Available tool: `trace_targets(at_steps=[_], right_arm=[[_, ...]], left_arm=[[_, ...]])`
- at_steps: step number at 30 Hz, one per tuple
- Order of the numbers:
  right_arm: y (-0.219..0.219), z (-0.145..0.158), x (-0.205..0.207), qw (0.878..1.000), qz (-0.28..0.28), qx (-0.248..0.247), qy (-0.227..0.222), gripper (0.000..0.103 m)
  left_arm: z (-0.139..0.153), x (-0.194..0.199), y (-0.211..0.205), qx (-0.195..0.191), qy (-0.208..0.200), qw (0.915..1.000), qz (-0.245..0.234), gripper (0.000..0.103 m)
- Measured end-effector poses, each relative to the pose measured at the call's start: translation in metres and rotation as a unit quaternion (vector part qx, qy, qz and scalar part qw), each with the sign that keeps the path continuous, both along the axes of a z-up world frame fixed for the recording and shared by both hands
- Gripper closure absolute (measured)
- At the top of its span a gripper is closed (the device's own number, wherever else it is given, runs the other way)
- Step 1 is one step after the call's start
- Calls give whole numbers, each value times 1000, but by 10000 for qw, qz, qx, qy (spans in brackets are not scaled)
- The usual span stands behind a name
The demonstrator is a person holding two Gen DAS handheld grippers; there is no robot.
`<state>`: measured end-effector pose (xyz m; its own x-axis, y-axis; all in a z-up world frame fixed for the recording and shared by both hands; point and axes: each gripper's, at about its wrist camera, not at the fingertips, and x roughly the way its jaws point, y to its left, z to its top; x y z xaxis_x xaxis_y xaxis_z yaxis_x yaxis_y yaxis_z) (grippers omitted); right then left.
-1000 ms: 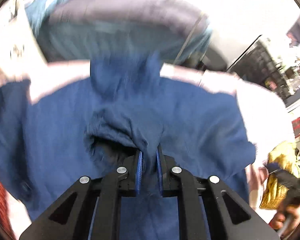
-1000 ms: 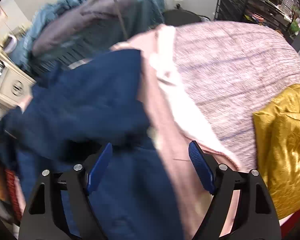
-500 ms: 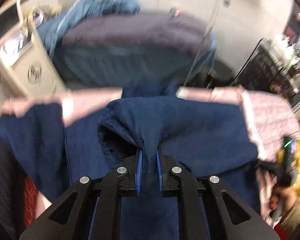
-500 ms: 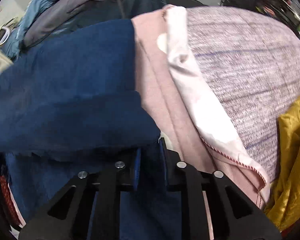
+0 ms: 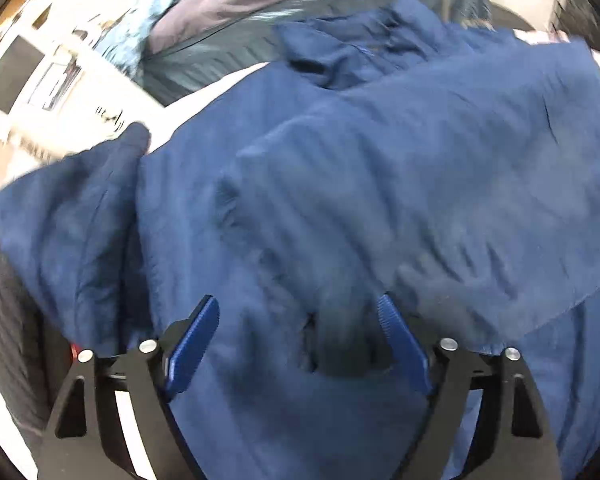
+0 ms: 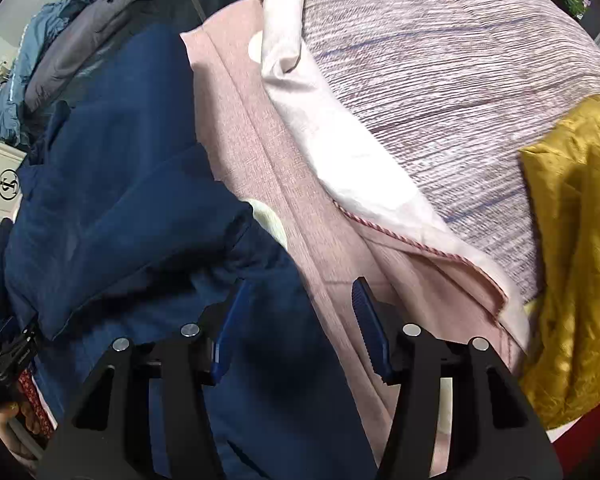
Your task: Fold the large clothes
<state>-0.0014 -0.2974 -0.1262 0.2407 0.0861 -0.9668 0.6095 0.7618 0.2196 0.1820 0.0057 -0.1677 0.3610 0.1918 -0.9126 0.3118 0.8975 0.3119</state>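
Observation:
A large dark blue garment [image 5: 380,184] lies spread and folded over itself on the bed; it also shows in the right wrist view [image 6: 112,200] at the left. My left gripper [image 5: 300,320] is open, its blue pads just above the cloth, holding nothing. My right gripper [image 6: 296,304] is open over the garment's right edge, where blue cloth meets the pink blanket [image 6: 268,152]. A folded-over flap of the garment ends just beyond the right gripper's left finger.
A striped mauve bedspread [image 6: 440,60] and a white sheet [image 6: 340,144] cover the bed. A gold cloth [image 6: 572,240] lies at the right. Grey and light blue clothes [image 5: 260,4] hang behind. A white cabinet [image 6: 0,184] stands at the left.
Both grippers were shut on the blue cloth half a second ago and have opened and let it go. The folded part now lies flat on the garment.

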Motion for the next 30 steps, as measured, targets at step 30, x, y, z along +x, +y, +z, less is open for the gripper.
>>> trace_targets(at_steps=[30], right_arm=[[162, -37, 144, 9585, 2679, -926, 285, 9]], left_arm=[[-62, 0, -27, -955, 1319, 9856, 459, 4]])
